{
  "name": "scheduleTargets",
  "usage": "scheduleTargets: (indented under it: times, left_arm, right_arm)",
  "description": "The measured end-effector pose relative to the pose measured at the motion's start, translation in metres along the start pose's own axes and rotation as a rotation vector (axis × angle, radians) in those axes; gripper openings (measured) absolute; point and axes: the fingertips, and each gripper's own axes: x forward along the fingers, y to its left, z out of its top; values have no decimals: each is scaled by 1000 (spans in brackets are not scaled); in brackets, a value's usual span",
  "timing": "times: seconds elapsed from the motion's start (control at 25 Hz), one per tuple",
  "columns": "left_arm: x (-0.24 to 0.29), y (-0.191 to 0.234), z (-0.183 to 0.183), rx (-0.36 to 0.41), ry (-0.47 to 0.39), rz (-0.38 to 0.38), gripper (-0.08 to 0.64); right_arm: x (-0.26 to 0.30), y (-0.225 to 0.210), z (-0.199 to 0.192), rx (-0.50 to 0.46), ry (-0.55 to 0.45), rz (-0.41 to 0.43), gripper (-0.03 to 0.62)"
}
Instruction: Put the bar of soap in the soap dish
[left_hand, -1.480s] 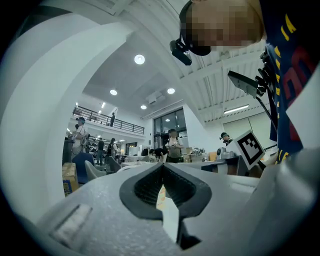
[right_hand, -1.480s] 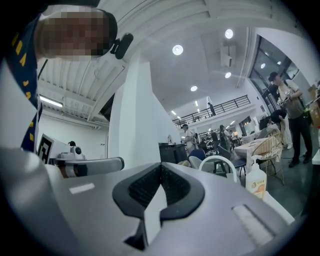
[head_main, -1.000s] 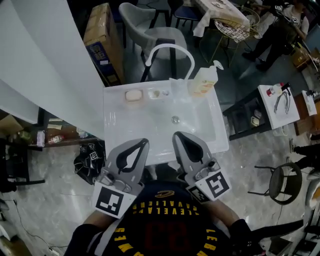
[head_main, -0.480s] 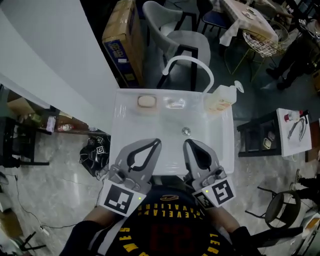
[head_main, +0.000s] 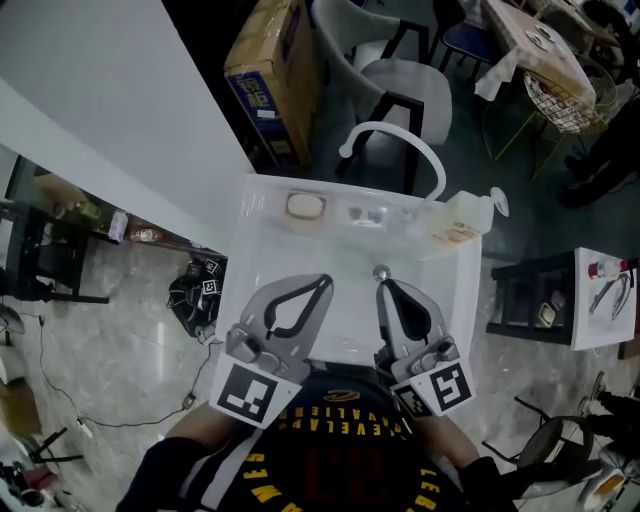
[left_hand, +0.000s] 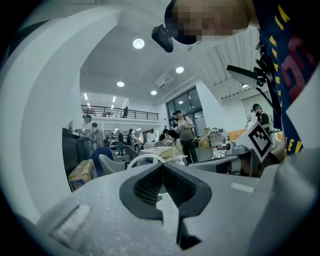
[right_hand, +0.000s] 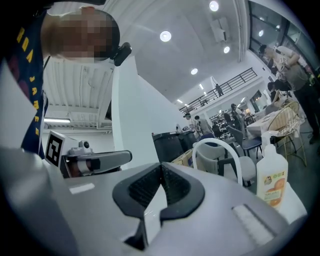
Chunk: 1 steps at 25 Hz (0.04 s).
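Note:
A beige bar of soap (head_main: 305, 207) lies on the back ledge of the white sink (head_main: 245, 250), left of the faucet. Whether a dish lies under it I cannot tell. Beside it sits a small clear thing (head_main: 368, 213), too small to name. My left gripper (head_main: 322, 282) (left_hand: 162, 166) is over the near half of the basin, shut and empty. My right gripper (head_main: 385, 287) (right_hand: 161, 165) is beside it, also shut with nothing held, just short of the drain (head_main: 381, 272). Both point level toward the back ledge.
A white arched faucet (head_main: 420, 150) (right_hand: 220, 147) rises behind the basin. A pump bottle (head_main: 455, 230) (right_hand: 271, 177) stands at the back right corner. A white wall runs along the left. A cardboard box (head_main: 270, 70) and a grey chair (head_main: 400, 80) stand beyond the sink.
Both grippers have come forward from the sink's near rim to over the basin, staying shut. The sink now sits lower and nearer in the head view.

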Motion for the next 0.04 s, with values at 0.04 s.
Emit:
scheduleTargets:
  times: [0.04]
  left_arm:
    - [5, 0, -2, 6, 6, 1, 3]
  right_arm:
    - [1, -4, -1, 1, 3, 4, 0]
